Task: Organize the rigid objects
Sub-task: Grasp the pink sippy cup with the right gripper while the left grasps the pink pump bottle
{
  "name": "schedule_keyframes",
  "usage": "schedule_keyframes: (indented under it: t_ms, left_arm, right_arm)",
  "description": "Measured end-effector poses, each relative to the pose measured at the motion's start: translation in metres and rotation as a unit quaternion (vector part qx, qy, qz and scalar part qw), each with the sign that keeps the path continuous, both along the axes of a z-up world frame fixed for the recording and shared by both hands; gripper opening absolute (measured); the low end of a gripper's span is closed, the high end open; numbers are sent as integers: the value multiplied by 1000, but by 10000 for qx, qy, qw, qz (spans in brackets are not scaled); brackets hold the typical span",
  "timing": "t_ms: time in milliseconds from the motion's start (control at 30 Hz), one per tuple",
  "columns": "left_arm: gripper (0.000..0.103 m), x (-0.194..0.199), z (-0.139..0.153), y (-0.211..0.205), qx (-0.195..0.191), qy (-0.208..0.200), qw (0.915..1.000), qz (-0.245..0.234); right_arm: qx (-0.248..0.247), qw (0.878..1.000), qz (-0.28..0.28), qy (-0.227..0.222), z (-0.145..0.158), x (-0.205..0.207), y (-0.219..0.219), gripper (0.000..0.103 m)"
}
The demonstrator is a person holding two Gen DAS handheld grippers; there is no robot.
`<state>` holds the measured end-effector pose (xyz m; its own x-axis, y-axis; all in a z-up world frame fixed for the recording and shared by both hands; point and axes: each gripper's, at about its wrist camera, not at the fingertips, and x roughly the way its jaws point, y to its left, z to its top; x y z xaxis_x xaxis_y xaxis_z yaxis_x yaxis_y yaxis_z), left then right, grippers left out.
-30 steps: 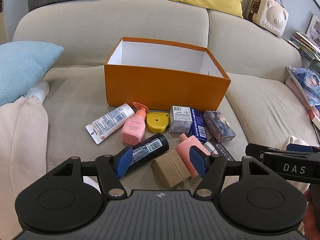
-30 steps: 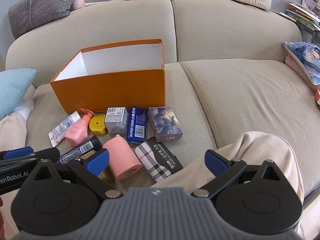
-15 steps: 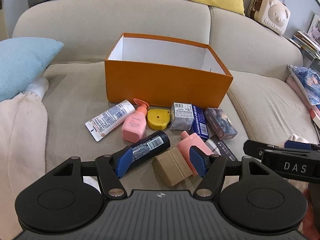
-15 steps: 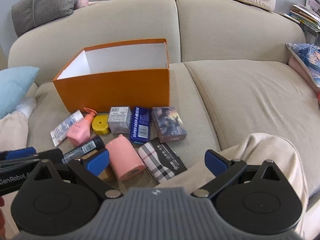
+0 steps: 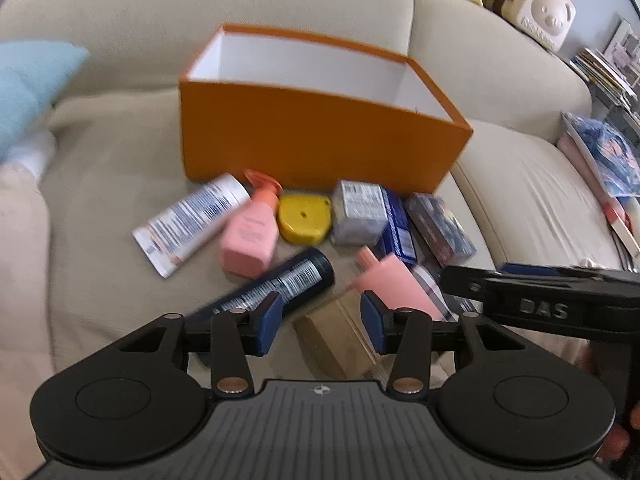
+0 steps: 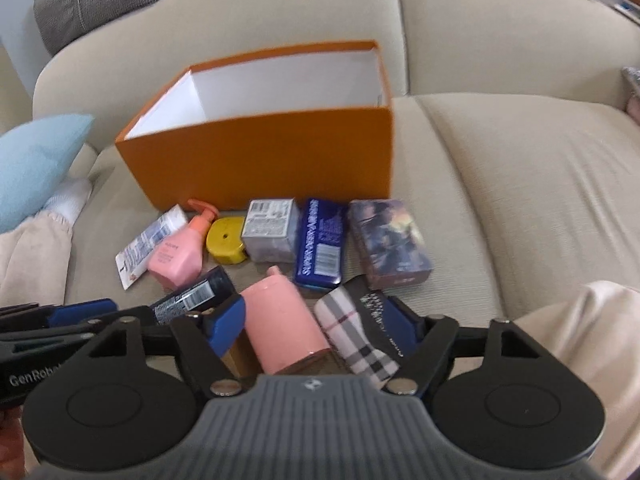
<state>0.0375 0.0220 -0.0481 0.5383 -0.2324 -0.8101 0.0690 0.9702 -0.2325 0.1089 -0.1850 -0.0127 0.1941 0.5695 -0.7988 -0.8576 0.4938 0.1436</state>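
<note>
Fingers [image 5: 267, 322] closing, angled down over brown box [image 5: 340, 338].

Small bottles and cartons [image 6: 320, 240] lie before the orange box [image 6: 264, 152] (open-topped).

One open orange box [image 6: 272, 160] is counted at the centre of the frame. Below it, four cartons are seen: one grey [image 6: 270, 230], one blue [image 6: 322, 242], one dark illustrated [image 6: 390, 242], one plaid [image 6: 354, 336]. One tan box [image 5: 340, 340] is counted. Two tubes are found, one white [image 5: 192, 224] and one black [image 5: 280, 284]. One pink pump bottle [image 6: 178, 254], one pink cylinder [image 6: 286, 326] and one yellow case [image 6: 226, 240] are counted.
</note>
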Motion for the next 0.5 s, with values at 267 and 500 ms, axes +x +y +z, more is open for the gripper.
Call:
schedule_keyframes:
  t_ms: [267, 500]
  left_arm:
    - [55, 14, -19, 5, -280, 427, 9982, 310]
    - [55, 28, -25, 11, -149, 646, 9973, 328]
  right_arm:
    - [-406, 9986, 313, 96, -26, 7, 19, 55]
    - [-558, 9949, 793, 271, -39, 11, 35, 55]
